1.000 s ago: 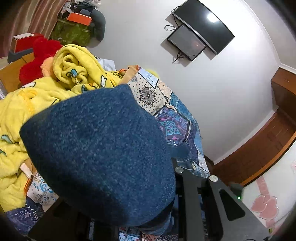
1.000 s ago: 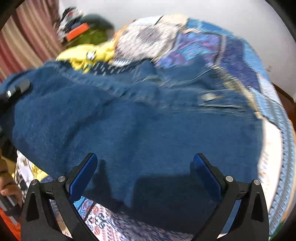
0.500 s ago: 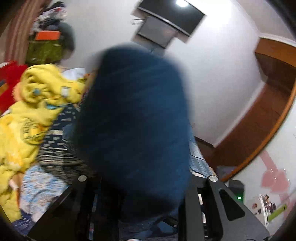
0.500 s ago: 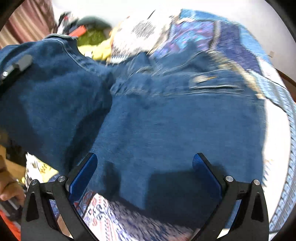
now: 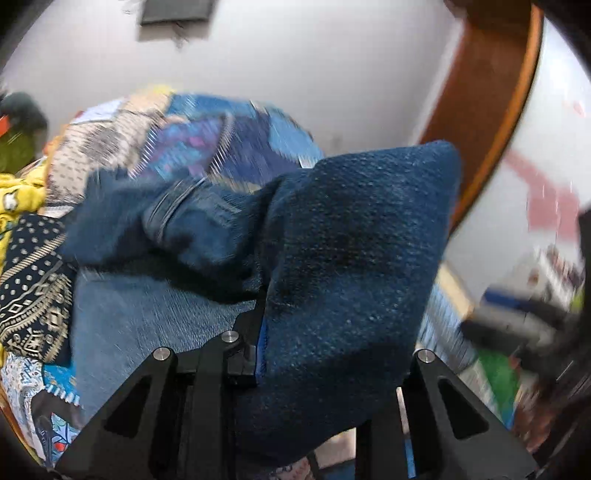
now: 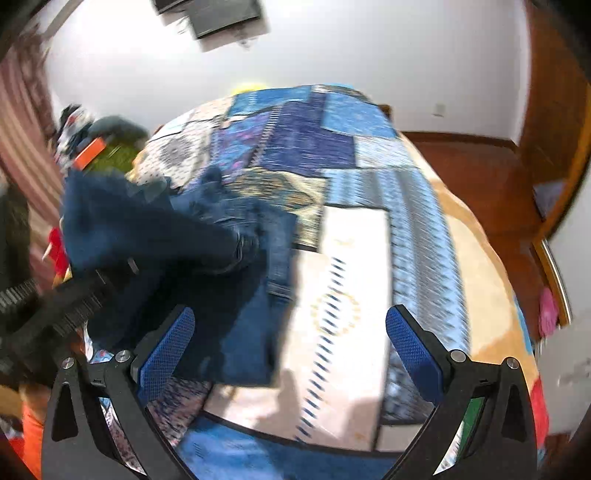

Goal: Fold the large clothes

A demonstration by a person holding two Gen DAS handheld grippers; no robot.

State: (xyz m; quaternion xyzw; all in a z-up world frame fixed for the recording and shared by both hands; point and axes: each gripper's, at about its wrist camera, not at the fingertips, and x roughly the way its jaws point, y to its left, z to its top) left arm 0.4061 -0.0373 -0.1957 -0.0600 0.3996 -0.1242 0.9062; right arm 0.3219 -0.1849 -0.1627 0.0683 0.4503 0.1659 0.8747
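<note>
Dark blue jeans (image 5: pixel 347 258) fill the left wrist view; my left gripper (image 5: pixel 325 354) is shut on a fold of them and holds it lifted above the rest of the denim (image 5: pixel 147 302) lying on the bed. In the right wrist view the jeans (image 6: pixel 236 266) lie on the left of the patchwork bedspread (image 6: pixel 351 258), one part raised by the left gripper (image 6: pixel 74 295) at the left edge. My right gripper (image 6: pixel 291 339) is open and empty, above the bedspread beside the jeans.
A yellow blanket (image 5: pixel 14 195) and a dark patterned cloth (image 5: pixel 33 288) lie at the bed's left. A wooden wardrobe (image 6: pixel 554 129) and brown floor (image 6: pixel 472 166) are to the right. A wall screen (image 6: pixel 221 18) hangs behind the bed.
My left gripper has swung to the right with the denim fold, which no longer hides the bed. My right gripper has moved right, off the jeans, over the bare bedspread.
</note>
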